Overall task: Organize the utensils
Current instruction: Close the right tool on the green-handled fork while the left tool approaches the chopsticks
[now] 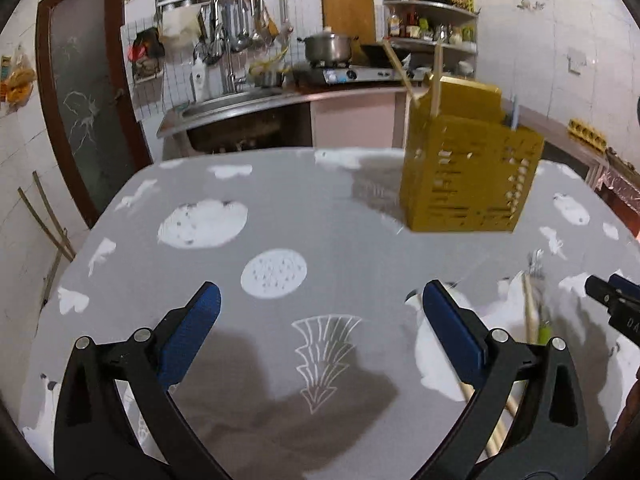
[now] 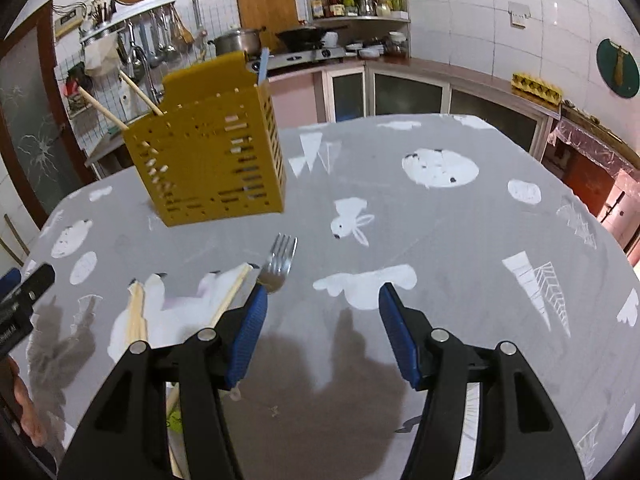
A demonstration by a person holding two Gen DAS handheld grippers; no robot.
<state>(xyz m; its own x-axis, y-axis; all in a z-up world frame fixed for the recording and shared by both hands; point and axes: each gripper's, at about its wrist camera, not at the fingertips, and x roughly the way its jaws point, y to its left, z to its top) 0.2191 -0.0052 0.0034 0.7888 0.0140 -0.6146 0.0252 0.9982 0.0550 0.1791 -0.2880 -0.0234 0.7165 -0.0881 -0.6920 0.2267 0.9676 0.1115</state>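
Already, two wooden chopsticks stand in the perforated yellow plastic holder on the grey patterned desk. Left tool and right tool gape empty; steel fork and loose wooden chopsticks remain unsorted nearby.

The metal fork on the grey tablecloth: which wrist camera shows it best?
The right wrist view: the metal fork lies sharp, tines and neck clear, its handle hidden behind a finger. The left wrist view gives only a faint blur.
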